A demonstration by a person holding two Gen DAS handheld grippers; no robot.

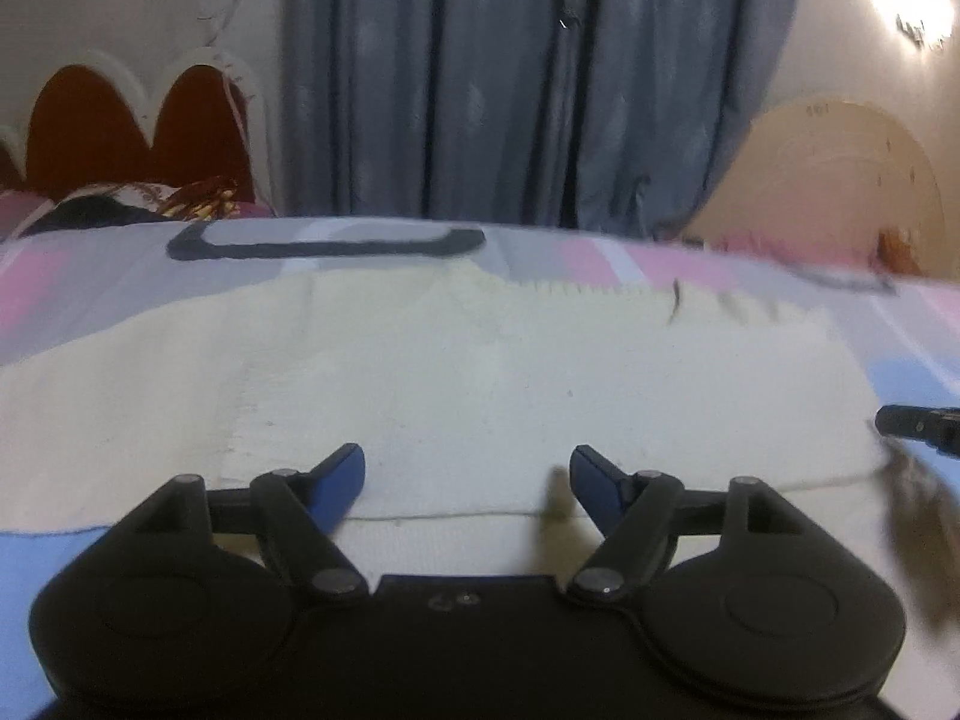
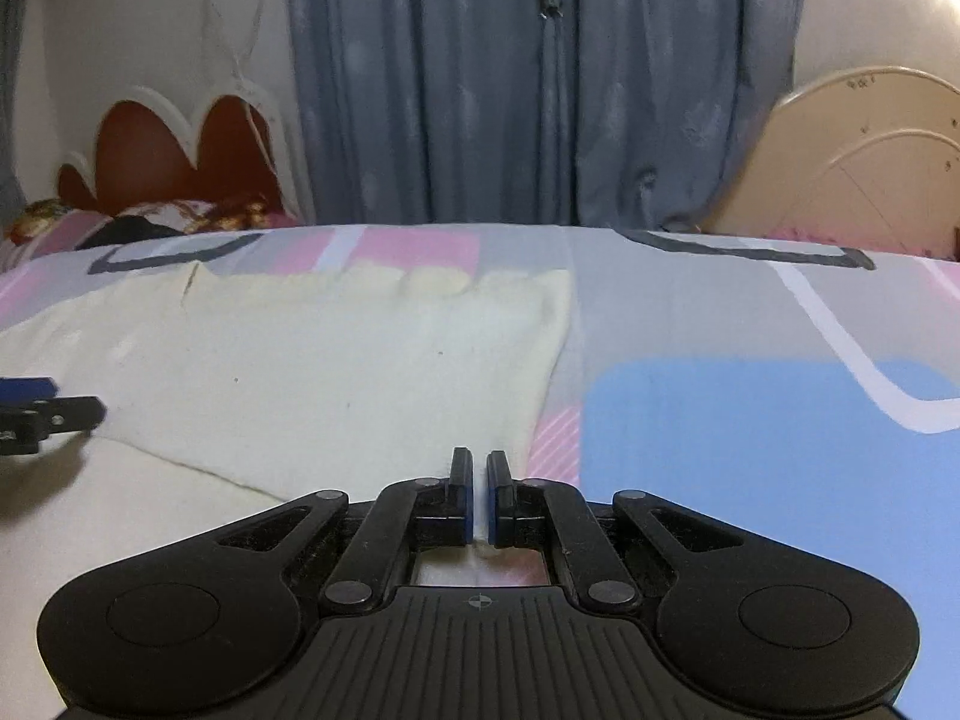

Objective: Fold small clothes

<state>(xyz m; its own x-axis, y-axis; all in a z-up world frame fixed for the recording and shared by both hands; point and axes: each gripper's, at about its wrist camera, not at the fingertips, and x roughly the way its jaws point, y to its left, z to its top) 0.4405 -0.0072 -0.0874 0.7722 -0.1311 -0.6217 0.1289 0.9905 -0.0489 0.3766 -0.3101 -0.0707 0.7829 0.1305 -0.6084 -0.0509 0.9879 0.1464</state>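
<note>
A pale cream garment (image 1: 450, 372) lies spread flat on the bed, a folded edge running across its near part. My left gripper (image 1: 468, 468) is open just above the garment's near part, holding nothing. In the right wrist view the same garment (image 2: 312, 372) fills the left half. My right gripper (image 2: 478, 480) is shut at the garment's right edge; a thin strip of cream cloth shows between its pads. The right gripper's tip shows at the right edge of the left wrist view (image 1: 918, 423); the left gripper shows at the left edge of the right wrist view (image 2: 42, 414).
The bedsheet (image 2: 750, 420) has pink, grey and blue blocks. Blue-grey curtains (image 1: 528, 78) hang behind the bed. A dark red scalloped headboard (image 1: 126, 126) and patterned pillows (image 1: 120, 204) are far left. A cream round-topped piece of furniture (image 2: 870, 162) stands far right.
</note>
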